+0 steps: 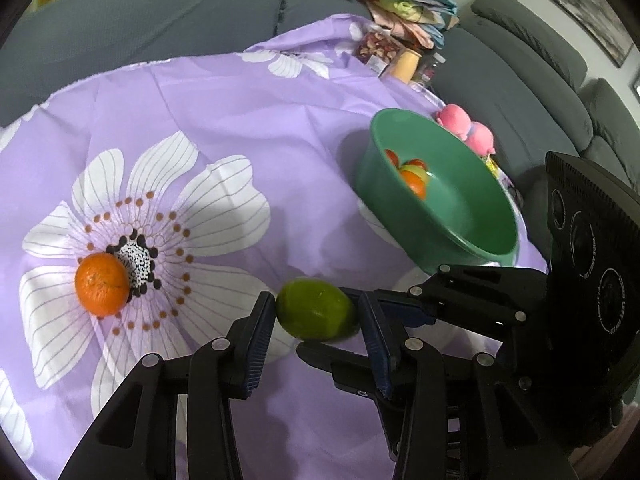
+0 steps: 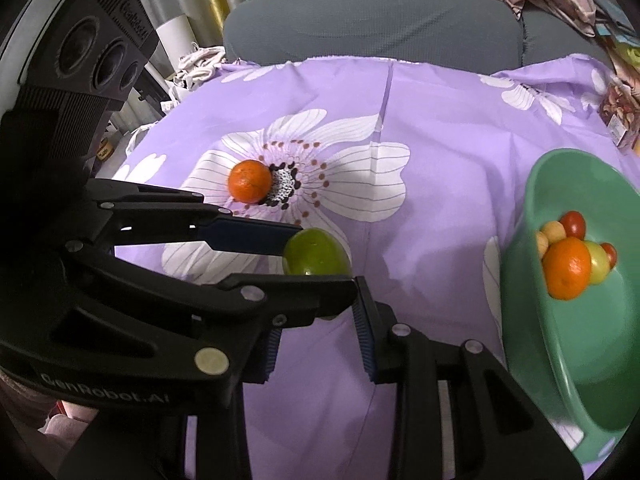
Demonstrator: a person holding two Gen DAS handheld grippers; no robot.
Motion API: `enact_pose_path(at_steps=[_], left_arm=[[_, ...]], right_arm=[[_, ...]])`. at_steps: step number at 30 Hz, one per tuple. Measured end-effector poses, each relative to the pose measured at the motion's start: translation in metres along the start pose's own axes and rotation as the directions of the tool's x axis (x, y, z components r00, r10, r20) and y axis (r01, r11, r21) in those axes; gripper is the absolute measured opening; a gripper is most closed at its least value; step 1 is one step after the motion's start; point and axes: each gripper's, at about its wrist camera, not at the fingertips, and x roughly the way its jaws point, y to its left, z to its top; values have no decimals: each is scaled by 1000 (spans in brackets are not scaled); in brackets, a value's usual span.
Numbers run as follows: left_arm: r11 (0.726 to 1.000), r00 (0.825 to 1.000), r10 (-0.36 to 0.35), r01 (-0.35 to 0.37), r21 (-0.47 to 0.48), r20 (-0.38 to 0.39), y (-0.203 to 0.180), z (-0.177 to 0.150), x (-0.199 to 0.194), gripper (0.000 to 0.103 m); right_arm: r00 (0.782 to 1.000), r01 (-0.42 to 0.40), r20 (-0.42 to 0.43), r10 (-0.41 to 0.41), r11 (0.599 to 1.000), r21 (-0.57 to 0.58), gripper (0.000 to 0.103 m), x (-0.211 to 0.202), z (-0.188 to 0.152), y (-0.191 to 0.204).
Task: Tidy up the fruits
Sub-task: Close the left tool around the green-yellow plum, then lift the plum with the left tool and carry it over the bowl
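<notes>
Underneath, purple floral cloth (image 1: 248, 112) (grey sofa (image 1: 140, 12) behind).

The purple floral cloth (image 1: 248, 128) looks matt and softly creased. The green bowl (image 2: 560, 360) is smooth plastic with a slight sheen, the lime (image 1: 316, 308) glossy-skinned, and the orange (image 1: 102, 284) finely dimpled. The left gripper (image 1: 316, 320) is matt black plastic with ribbed blue pads (image 1: 260, 344).

Lime (image 1: 316, 309): between left gripper (image 1: 316, 320) fingers.
Orange (image 1: 102, 284): on cloth (image 1: 240, 120), left of lime.
Bowl (image 1: 480, 240): right of lime, fruit inside.
</notes>
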Motion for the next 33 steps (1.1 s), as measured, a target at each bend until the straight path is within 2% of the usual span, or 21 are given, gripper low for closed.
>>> enact_pose_path(at_steps=[14, 33], left_arm=[[996, 999, 18, -20, 92, 28, -48, 7, -12, 44], [963, 1000, -13, 13, 268, -1, -122, 50, 21, 44]], right_arm=[[996, 32, 87, -34, 999, 22, 33, -44, -14, -4], [972, 109, 192, -138, 982, 154, 34, -91, -28, -69]])
